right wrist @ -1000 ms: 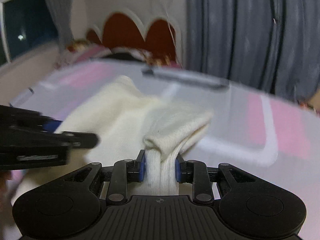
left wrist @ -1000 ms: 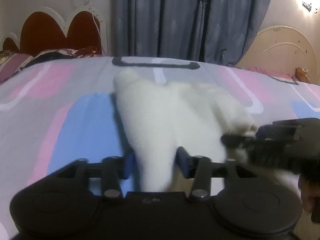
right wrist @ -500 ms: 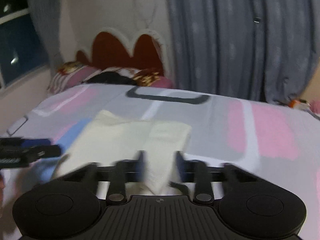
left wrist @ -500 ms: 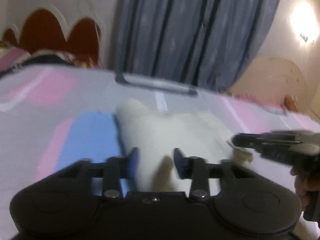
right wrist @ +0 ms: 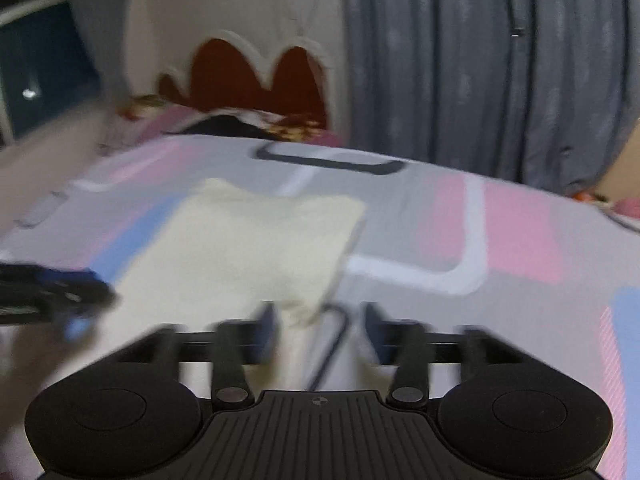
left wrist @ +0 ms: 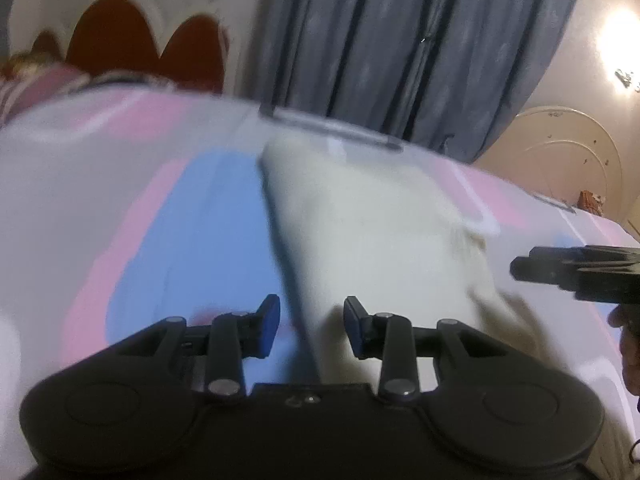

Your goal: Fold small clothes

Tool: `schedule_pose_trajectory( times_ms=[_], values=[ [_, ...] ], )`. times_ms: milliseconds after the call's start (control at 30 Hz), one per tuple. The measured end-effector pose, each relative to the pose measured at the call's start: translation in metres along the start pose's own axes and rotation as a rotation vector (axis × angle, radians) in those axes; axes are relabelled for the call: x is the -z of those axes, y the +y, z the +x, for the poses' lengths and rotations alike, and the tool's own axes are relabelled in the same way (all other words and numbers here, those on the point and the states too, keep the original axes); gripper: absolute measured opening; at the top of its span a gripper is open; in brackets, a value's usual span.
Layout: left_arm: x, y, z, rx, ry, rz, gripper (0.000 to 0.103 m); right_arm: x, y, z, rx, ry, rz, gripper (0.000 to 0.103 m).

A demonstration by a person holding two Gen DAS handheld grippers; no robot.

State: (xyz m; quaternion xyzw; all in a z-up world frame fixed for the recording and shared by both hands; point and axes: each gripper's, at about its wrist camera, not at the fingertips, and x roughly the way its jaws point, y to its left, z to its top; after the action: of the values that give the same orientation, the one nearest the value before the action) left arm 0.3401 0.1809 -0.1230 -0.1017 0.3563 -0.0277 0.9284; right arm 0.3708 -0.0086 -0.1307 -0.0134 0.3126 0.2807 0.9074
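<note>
While cream garment (left wrist: pixel 372 236) lies folded on the bed (left wrist: pixel 120 184), left tool (left wrist: pixel 312 320) and right tool (right wrist: pixel 320 328) jaws are opening, gripping nothing.

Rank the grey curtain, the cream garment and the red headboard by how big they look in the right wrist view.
1. grey curtain
2. cream garment
3. red headboard

The garment lies nearer the camera, so true sizes stay unsure.

Both wrist cameras look down, blurrily, sharing the cream garment (left wrist: pixel 372 232) (right wrist: pixel 248 248).

cream garment (right wrist: pixel 256 248) on pink, blue and grey patterned bedsheet (right wrist: pixel 516 232).
</note>
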Motion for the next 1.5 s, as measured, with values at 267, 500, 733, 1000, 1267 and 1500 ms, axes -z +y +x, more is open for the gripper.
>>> schedule_pose_trajectory(
  times_ms=[267,500,733,1000,1267,1500],
  values=[
    [0.019,0.001,-0.012,-0.027,0.035,-0.056,0.036,0.031,0.042,0.015,-0.025,0.159,0.005,0.029],
    [0.022,-0.007,-0.012,-0.044,0.099,-0.006,0.040,0.037,0.042,0.011,0.059,0.153,-0.030,0.002],
    [0.037,-0.013,-0.027,-0.111,0.133,0.019,0.046,0.048,0.033,0.004,0.098,0.180,0.005,0.002],
    [0.052,-0.037,-0.107,-0.127,0.053,0.029,0.046,0.056,0.058,-0.071,0.060,0.120,0.062,0.002],
    [0.060,-0.071,-0.182,-0.143,-0.055,0.086,0.064,0.075,0.101,-0.161,0.021,0.033,0.077,0.002],
    [0.078,-0.096,-0.234,-0.127,-0.123,0.112,0.088,0.089,0.123,-0.223,0.030,-0.015,0.087,0.002]
  ],
)
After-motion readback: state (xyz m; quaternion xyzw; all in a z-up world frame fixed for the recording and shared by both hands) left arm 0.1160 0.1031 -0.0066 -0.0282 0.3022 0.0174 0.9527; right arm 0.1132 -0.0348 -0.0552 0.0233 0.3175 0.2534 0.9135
